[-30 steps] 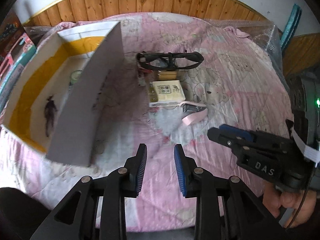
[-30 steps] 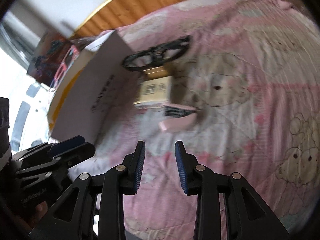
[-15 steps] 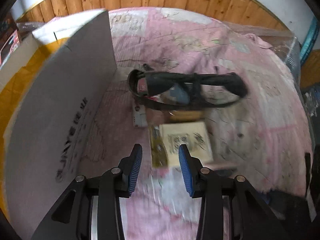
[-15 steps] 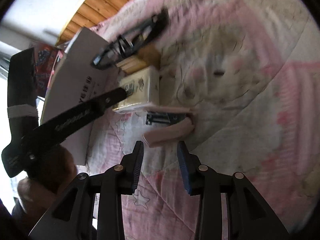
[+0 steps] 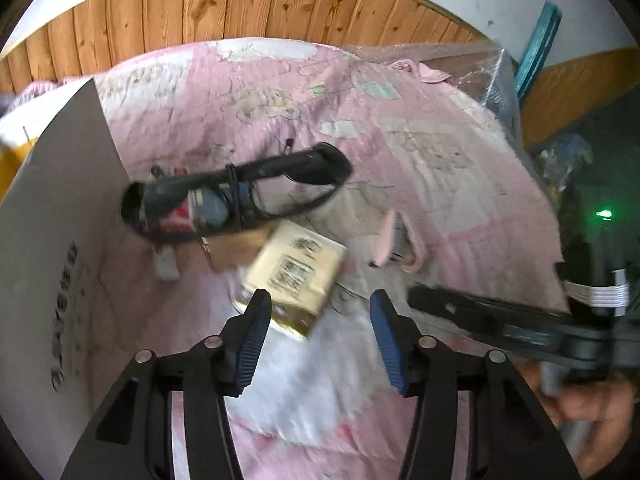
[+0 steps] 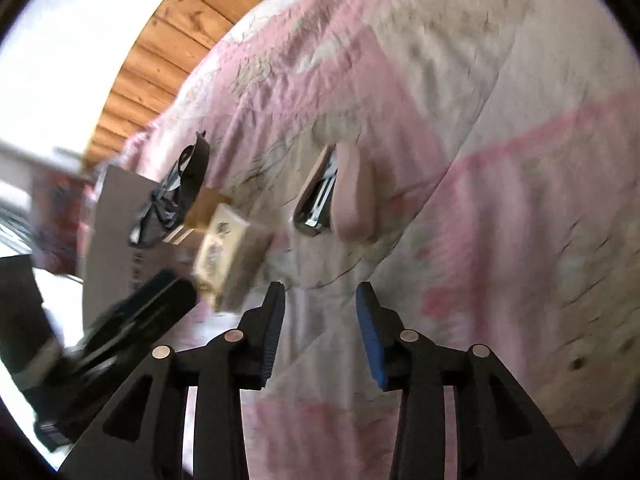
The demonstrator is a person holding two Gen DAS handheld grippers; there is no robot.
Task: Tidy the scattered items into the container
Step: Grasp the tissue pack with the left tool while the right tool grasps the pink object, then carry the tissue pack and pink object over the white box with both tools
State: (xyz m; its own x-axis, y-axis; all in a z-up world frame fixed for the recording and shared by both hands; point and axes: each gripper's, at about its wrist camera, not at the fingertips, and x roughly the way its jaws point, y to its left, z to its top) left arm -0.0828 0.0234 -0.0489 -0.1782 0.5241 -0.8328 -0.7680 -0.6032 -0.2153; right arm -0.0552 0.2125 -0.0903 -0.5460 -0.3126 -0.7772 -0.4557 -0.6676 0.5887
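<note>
Left wrist view: left gripper (image 5: 318,334) spread wide, empty, hanging just near of cream packet (image 5: 296,270).
Packet: flat on pink quilt (image 5: 440,168), right of cardboard box (image 5: 52,220); likely light, crinkly; pinch across short edges.
Glasses (image 5: 240,192): far side; fragile.

Right wrist view: right gripper (image 6: 320,332) parted, empty.
Pink stapler (image 6: 340,196): just far of tips; rigid, grip across body.
</note>
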